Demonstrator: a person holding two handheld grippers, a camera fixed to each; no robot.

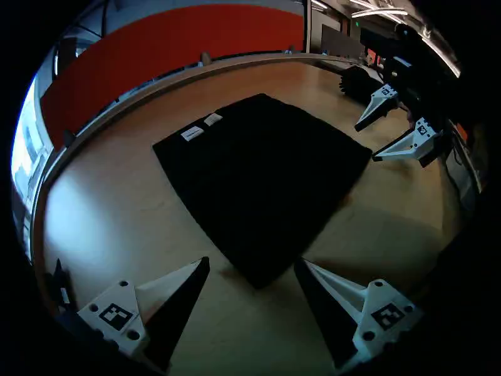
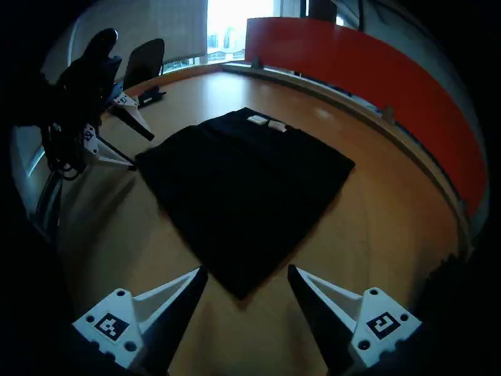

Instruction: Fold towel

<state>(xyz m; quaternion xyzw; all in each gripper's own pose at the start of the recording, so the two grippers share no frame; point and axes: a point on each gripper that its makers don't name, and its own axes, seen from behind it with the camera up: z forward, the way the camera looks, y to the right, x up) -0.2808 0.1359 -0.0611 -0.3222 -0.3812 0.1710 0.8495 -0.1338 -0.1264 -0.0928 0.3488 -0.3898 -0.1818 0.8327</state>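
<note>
Lying dark, creases indiscernible: towel [image 1: 263,182]

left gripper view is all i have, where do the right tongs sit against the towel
Observer: In the right gripper view the right tongs are open. A corner of the towel lies in the gap between them, clear of both fingers.
Operator: ok and whats beyond my left tongs
Observer: A dark chair stands beyond the left tongs, at the far edge of the table.
</note>
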